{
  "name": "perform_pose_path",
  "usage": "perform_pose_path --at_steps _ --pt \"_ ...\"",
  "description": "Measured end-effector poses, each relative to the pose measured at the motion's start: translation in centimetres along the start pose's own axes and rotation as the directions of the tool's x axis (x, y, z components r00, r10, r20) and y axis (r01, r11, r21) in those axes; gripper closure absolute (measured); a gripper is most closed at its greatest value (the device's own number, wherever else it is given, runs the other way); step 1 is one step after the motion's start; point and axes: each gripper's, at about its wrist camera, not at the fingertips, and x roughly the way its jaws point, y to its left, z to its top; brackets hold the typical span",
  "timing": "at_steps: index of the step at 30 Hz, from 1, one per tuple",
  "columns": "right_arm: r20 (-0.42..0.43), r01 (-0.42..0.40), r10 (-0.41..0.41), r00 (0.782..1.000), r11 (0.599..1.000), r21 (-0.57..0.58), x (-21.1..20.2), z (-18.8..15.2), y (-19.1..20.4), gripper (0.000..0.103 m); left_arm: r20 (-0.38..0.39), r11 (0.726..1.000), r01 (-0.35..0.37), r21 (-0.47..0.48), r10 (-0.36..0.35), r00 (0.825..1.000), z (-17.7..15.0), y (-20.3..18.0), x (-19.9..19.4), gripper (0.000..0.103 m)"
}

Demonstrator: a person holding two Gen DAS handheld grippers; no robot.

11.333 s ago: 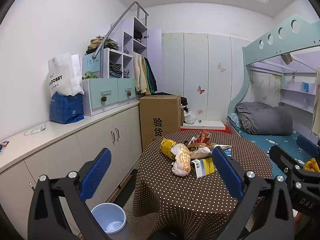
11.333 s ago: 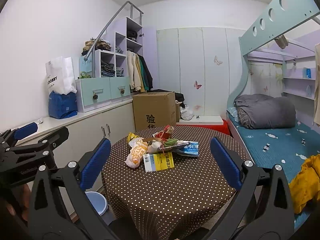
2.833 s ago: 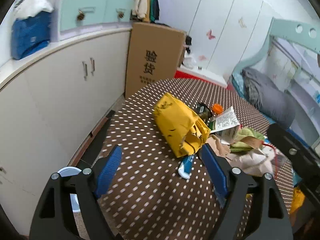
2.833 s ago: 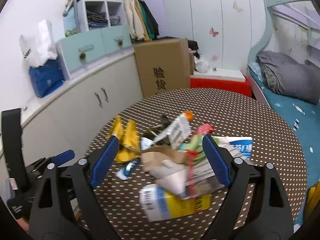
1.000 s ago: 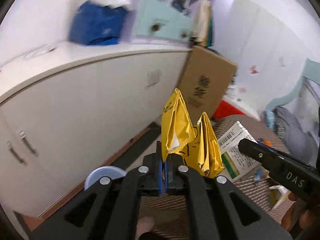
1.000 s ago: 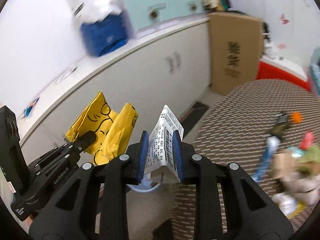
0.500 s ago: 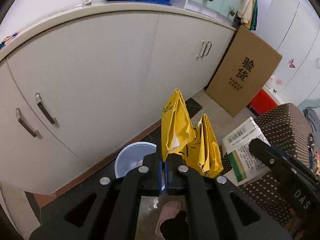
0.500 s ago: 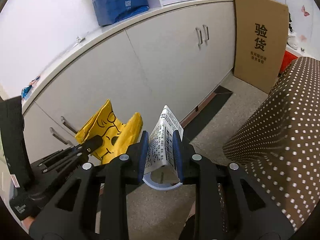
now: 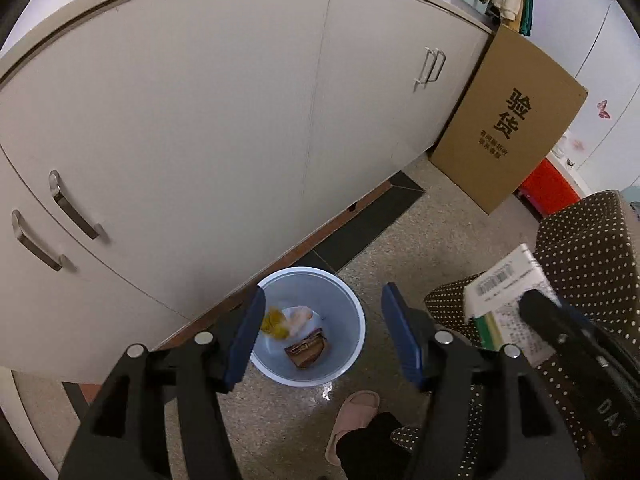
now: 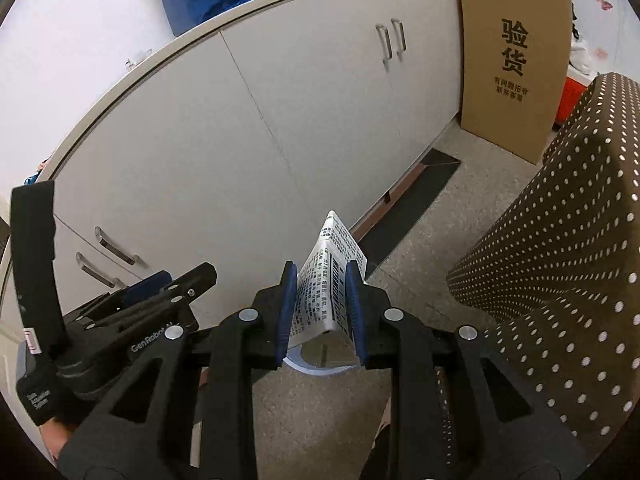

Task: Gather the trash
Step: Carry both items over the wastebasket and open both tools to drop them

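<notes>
My left gripper [image 9: 322, 334] is open and empty, right above the pale blue trash bin [image 9: 352, 312] on the floor. In the bin lie a yellow wrapper [image 9: 274, 322], a pale scrap and a brown wrapper [image 9: 308, 347]. My right gripper [image 10: 322, 312] is shut on a white printed carton [image 10: 334, 284], held upright above the floor. The carton also shows in the left wrist view [image 9: 504, 300], to the right of the bin. Only the bin's rim [image 10: 308, 365] shows below the carton in the right wrist view. The left gripper's body [image 10: 140, 312] is at the left there.
White cabinets [image 9: 240, 120] stand just behind the bin. A cardboard box [image 9: 508, 120] leans at the far right of them. The table with a brown dotted cloth [image 10: 560, 260] is on the right. A pink slipper [image 9: 352, 416] lies on the floor near the bin.
My left gripper has opened and the yellow wrapper has dropped into the bin. Both grippers have moved lower towards the bin. The right gripper still holds the carton.
</notes>
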Motion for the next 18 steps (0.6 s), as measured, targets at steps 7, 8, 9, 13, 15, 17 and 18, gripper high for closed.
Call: perform_pose_path --at_steps 7,8,9,13,15,17,18 --pt "0.007 -0.009 0.009 1.0 1.0 -0.006 0.1 0.1 0.8 0.078 0.023 1.0 0.02 -0.018 -0.02 1.0 -0.2 0.4 -1.4 0.043" --pt "0.009 -0.011 0.011 1.0 1.0 -0.007 0.0 0.1 0.9 0.078 0.026 1.0 0.019 -0.021 -0.018 0.999 -0.2 0.4 -1.5 0.043" --pt "0.013 -0.011 0.011 1.0 1.0 -0.008 0.0 0.1 1.0 0.078 0.03 0.999 0.019 -0.026 -0.018 0.999 -0.2 0.6 -1.7 0.043" --pt "0.027 -0.014 0.014 1.0 1.0 -0.008 0.1 0.4 1.6 0.078 0.043 0.999 0.009 -0.05 -0.007 0.999 0.0 1.4 -2.3 0.043" --pt "0.036 -0.023 0.024 0.999 1.0 -0.014 0.3 0.6 2.1 0.078 0.065 0.998 -0.01 -0.063 0.014 0.998 0.1 1.8 -2.8 0.043" --pt "0.056 -0.032 0.033 0.998 0.999 -0.02 0.5 0.9 2.6 0.075 0.085 0.997 -0.036 -0.075 0.042 0.996 0.5 1.9 -3.1 0.043" --pt "0.069 -0.057 0.058 0.996 0.998 -0.018 0.6 1.1 2.7 0.075 0.095 0.995 -0.046 -0.087 0.054 0.994 0.6 2.2 -3.4 0.042"
